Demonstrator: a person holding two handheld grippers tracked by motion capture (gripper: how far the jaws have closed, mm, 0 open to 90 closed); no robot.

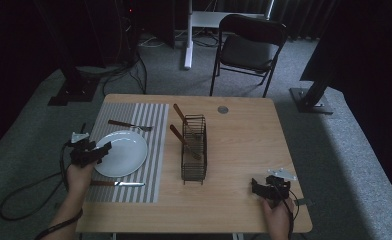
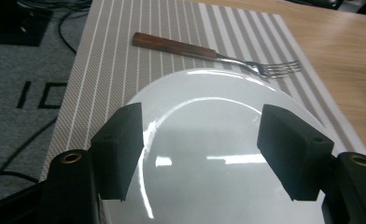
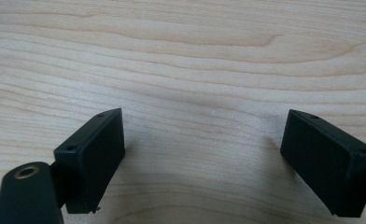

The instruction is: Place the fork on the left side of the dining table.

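Two open grippers, one round white plate beneath our left.

We hold our left gripper (image 2: 200, 154) above the near edge of the round white ceramic plate (image 2: 204, 121) on the grey striped placemat (image 2: 106, 51), jaws apart, nothing between them; the plate's near rim is cut off below them. Beyond it lies the wooden-handled fork (image 2: 209, 55). Our right gripper (image 3: 204, 163) rests spread over bare pale wooden table (image 3: 181, 56). Dim light blurs the black wire basket (image 1: 194, 150).
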